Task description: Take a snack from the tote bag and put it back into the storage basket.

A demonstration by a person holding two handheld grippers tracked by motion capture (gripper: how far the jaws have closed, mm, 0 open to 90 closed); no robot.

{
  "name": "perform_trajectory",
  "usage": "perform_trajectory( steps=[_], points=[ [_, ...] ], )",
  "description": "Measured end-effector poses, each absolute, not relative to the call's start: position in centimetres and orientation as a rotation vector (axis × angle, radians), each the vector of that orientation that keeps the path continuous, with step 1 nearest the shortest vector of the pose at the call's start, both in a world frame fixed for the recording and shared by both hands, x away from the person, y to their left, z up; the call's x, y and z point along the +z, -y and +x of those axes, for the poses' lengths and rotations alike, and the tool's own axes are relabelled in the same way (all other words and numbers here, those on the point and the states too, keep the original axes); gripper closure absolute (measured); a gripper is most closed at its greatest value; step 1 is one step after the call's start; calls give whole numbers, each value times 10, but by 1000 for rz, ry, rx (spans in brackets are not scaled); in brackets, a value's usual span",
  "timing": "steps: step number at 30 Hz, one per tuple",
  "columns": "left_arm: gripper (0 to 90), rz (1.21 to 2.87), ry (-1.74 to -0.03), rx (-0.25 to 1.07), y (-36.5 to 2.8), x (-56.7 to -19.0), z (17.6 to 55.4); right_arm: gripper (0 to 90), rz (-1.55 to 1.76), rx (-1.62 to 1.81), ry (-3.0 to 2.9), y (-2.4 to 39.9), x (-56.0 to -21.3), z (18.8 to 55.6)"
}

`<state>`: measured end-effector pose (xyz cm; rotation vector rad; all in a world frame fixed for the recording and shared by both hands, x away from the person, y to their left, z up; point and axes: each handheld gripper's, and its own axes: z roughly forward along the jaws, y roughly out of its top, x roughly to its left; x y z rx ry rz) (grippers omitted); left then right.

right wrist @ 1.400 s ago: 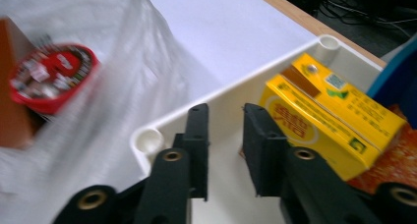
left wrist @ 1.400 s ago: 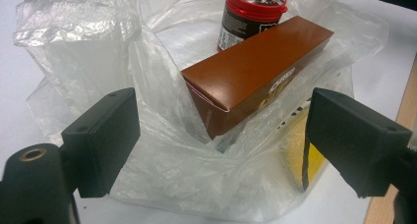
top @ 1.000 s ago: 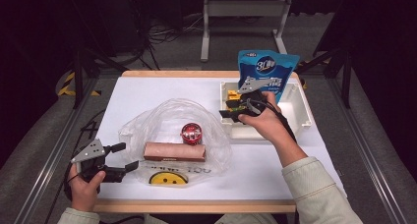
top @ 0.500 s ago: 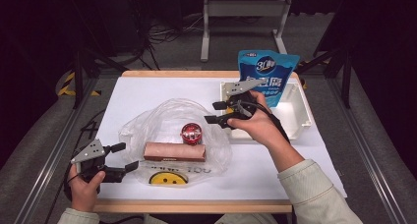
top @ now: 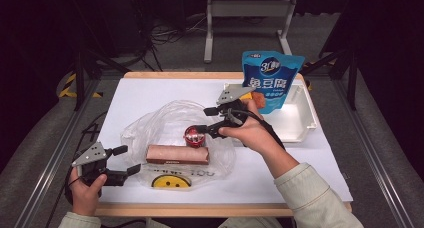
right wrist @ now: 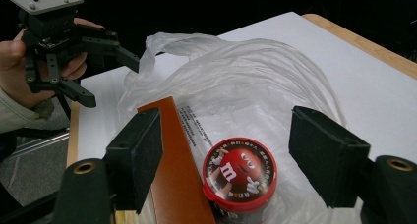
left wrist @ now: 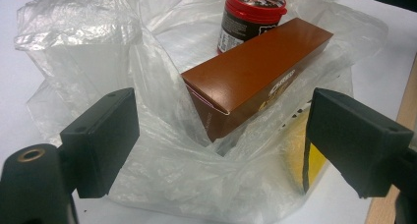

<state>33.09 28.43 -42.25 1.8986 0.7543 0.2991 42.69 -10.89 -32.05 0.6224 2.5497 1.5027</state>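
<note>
A clear plastic bag point(top: 165, 118) lies open on the white table. Inside it are a long brown box point(top: 177, 154) and a red-lidded candy jar point(top: 193, 136). My right gripper point(top: 202, 120) hangs open just above the jar, one jaw on either side of it in the right gripper view, where the jar point(right wrist: 241, 177) stands beside the box point(right wrist: 177, 160). My left gripper point(top: 129, 159) rests open at the table's front left, near the bag's mouth. In the left gripper view its jaws frame the box point(left wrist: 255, 79), with the jar point(left wrist: 251, 15) behind.
A blue snack pouch point(top: 270, 80) stands at the back of a white tray point(top: 300, 123) on the right. An orange item point(top: 257, 95) peeks out beside the pouch. A yellow smiley print point(top: 167, 181) marks the bag's front edge.
My right gripper has moved left from the white tray to above the jar in the bag. The left gripper has stayed put.
</note>
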Motion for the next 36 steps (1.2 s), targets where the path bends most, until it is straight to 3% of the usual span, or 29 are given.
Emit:
perform_trajectory(
  steps=[5,36],
  points=[
    [134,1900,-757,300,-285,-422,331,241,627,1498,-2556,97,-329,428],
    [133,1897,-753,300,-286,-423,330,211,683,1317,-2611,70,-368,443]
  ],
)
